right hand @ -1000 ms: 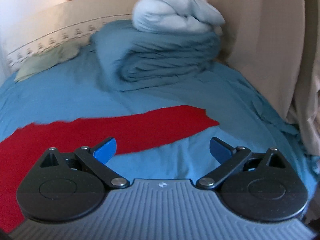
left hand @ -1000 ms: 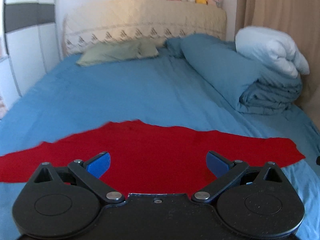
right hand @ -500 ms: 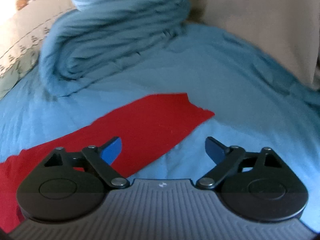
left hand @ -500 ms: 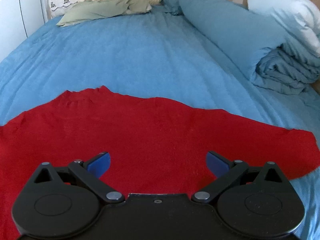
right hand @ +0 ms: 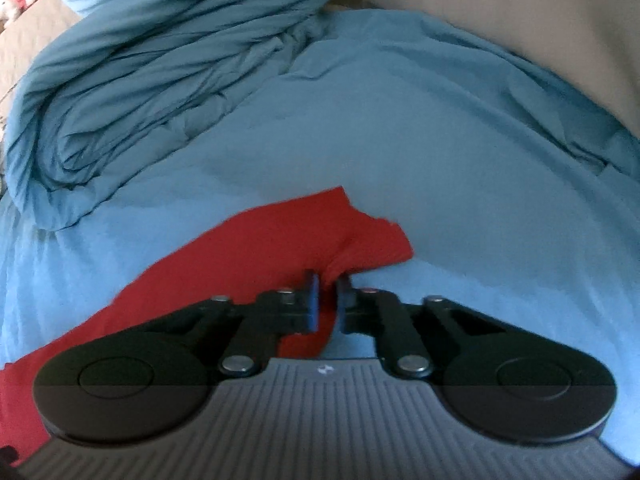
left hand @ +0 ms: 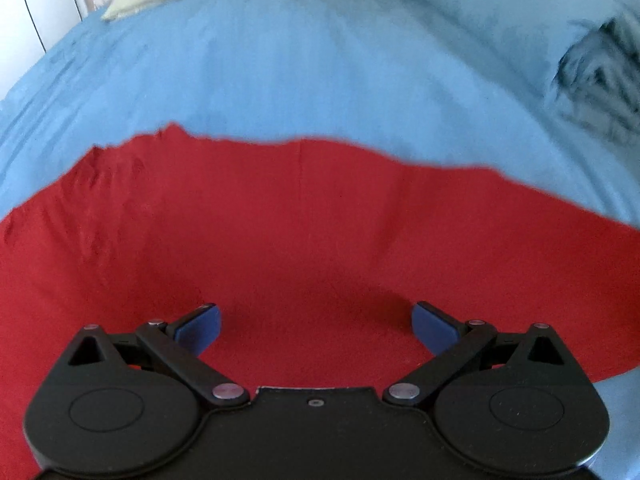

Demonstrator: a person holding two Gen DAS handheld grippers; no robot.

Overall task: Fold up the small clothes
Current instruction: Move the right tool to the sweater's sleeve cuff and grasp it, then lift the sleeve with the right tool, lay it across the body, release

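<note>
My right gripper (right hand: 327,300) pinches the end corner of the red cloth (left hand: 280,240), which stretches long toward my left gripper (left hand: 316,320), open above its middle.

Both rigs are pretty much the same build: the left hand-held gripper (left hand: 316,326) is matte black all over, with two big round housings, each showing a faint circular inset, plus triangular cutouts near the outer corners. Angled link arms pivot on shiny silver screws, and there's one tiny screw dead centre on the body. Fingertips (left hand: 199,328) are blue pads. The right hand-held gripper (right hand: 327,304) has the same black discs and silver pivots, but its body is ribbed grey with a small white logo.
</note>
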